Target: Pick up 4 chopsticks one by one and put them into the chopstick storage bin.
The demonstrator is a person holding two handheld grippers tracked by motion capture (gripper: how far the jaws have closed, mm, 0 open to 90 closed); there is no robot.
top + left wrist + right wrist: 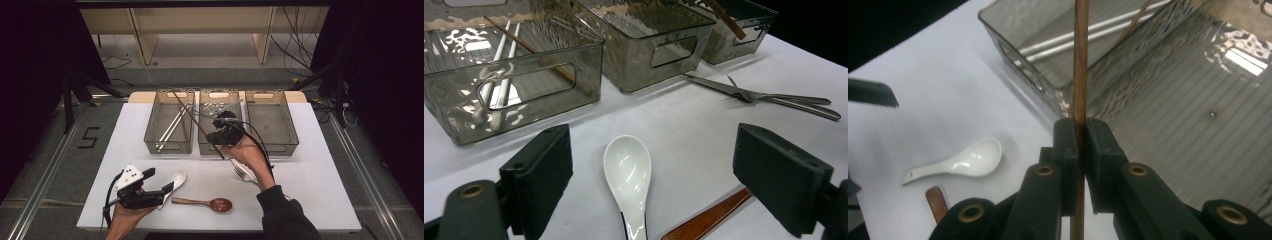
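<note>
My right gripper (220,131) hangs over the middle bin (220,145), shut on a brown wooden chopstick (192,117) that slants up and left over the left bin (169,122). Its two black jaws clamp the chopstick (1079,65) in the right gripper view (1079,137). The left bin holds two white chopsticks (172,127) and another brown one (531,50). My left gripper (167,186) rests open near the table's front left. A white ceramic spoon (629,172) lies between its jaws, untouched. A brown wooden spoon (207,203) lies just right of it.
A third, right-hand bin (272,120) stands at the back of the white table (310,180). Metal forks (764,97) lie on the table before the middle bin, partly under the right hand. Small pale bits sit at the far end of the middle bin.
</note>
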